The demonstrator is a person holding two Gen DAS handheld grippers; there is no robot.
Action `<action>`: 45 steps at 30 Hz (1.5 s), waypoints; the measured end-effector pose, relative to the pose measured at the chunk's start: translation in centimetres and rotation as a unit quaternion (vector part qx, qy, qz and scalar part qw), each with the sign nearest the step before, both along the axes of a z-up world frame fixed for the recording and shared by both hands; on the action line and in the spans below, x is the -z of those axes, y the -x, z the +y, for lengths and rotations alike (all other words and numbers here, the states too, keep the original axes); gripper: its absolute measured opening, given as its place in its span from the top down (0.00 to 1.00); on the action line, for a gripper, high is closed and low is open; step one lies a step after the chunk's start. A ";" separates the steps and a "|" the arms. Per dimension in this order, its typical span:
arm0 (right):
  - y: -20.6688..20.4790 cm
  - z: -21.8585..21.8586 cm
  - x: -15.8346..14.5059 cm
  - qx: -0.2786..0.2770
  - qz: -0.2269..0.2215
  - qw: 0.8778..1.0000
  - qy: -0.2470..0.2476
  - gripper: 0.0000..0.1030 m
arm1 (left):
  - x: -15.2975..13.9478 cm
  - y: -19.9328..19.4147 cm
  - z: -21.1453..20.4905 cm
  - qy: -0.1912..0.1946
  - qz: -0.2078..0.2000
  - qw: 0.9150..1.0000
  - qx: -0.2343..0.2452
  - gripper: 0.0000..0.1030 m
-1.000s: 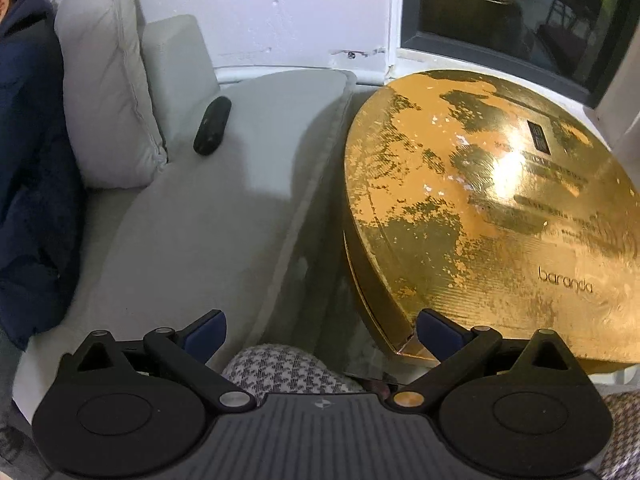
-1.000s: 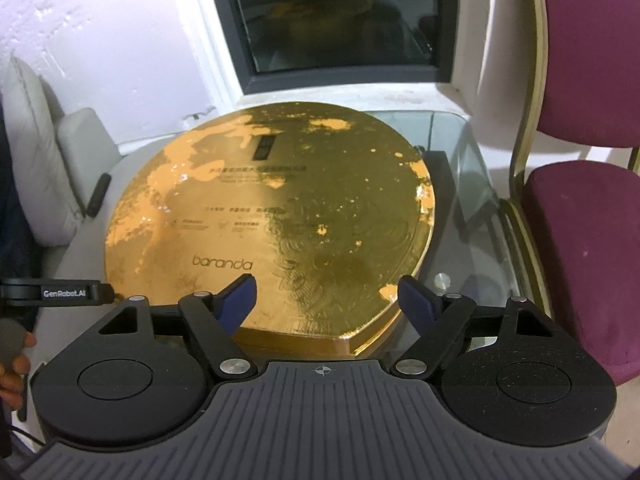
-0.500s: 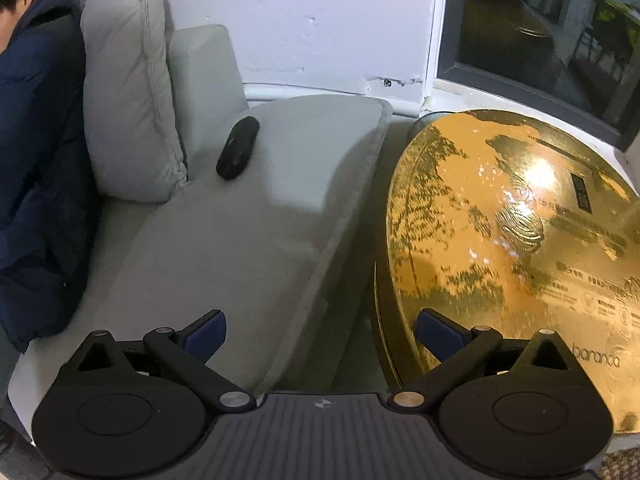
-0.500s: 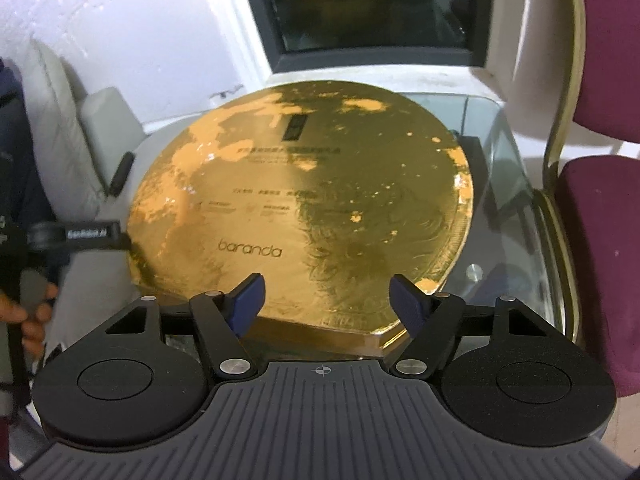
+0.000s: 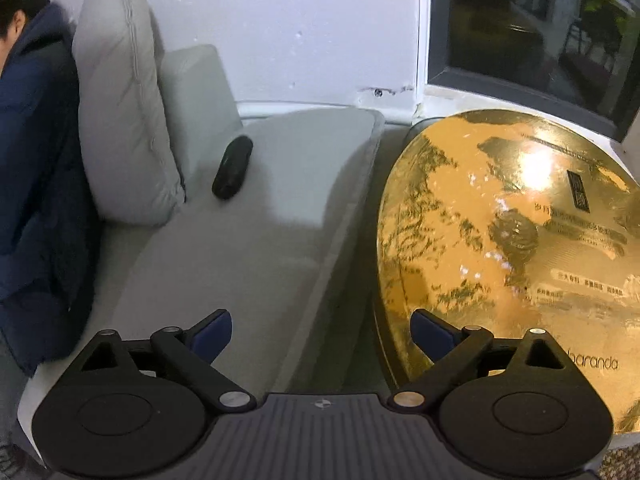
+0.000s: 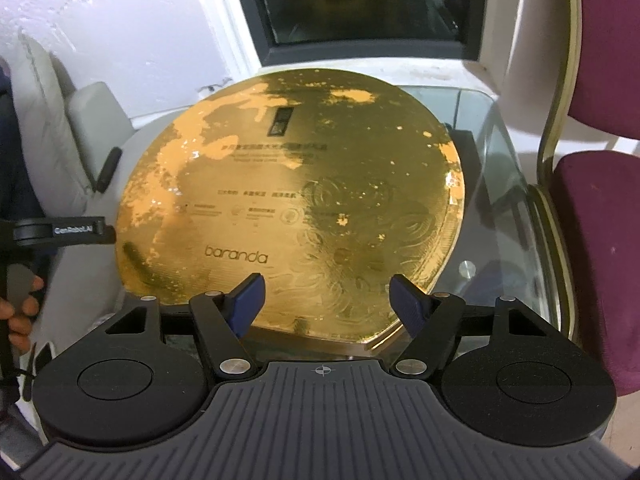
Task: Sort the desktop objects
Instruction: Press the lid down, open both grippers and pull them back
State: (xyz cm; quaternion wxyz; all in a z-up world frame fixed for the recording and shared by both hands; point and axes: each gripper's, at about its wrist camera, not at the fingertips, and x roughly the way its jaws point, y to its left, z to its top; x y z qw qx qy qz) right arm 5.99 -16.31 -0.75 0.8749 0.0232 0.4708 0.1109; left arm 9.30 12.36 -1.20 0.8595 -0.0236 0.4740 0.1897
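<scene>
A large round gold box marked "baranda" lies on a glass table; it also shows in the left wrist view. A small black oblong object lies on the grey sofa seat, next to the cushion; it also shows in the right wrist view. My left gripper is open and empty, above the gap between sofa and box. My right gripper is open and empty over the box's near edge. The left gripper's body shows at the left of the right wrist view.
A grey cushion leans on the sofa back. A person in a dark blue jacket sits at the far left. A maroon chair stands right of the table. A white wall and dark window are behind.
The left gripper has swung left and forward, so the sofa and black object fill more of its view. The right gripper has moved closer over the gold box. Both stay open.
</scene>
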 end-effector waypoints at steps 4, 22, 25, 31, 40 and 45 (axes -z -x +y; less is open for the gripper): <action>-0.5 0.0 0.1 -0.003 -0.005 1.000 0.004 0.27 | 0.1 -1.9 0.7 -0.006 -0.012 1.000 -0.014 0.06; -0.8 -0.3 -0.1 0.002 -0.006 1.000 -0.003 0.27 | 0.6 -5.4 2.3 0.004 0.015 1.000 -0.024 0.06; -0.5 -0.4 -0.3 -0.001 -0.012 1.000 -0.002 0.27 | -0.8 -3.8 0.7 -0.013 0.014 1.000 0.002 0.10; -0.5 -0.3 0.9 -0.008 0.003 1.000 0.005 0.29 | -1.2 1.2 -4.4 0.004 0.026 0.994 0.105 0.05; -1.2 0.8 3.0 -0.036 0.024 0.999 0.025 0.37 | 1.0 2.7 -7.0 0.014 0.053 0.990 0.127 0.03; -0.7 1.2 3.4 -0.048 0.015 0.998 0.045 0.37 | 0.9 2.8 -7.1 0.015 0.068 0.991 0.116 0.07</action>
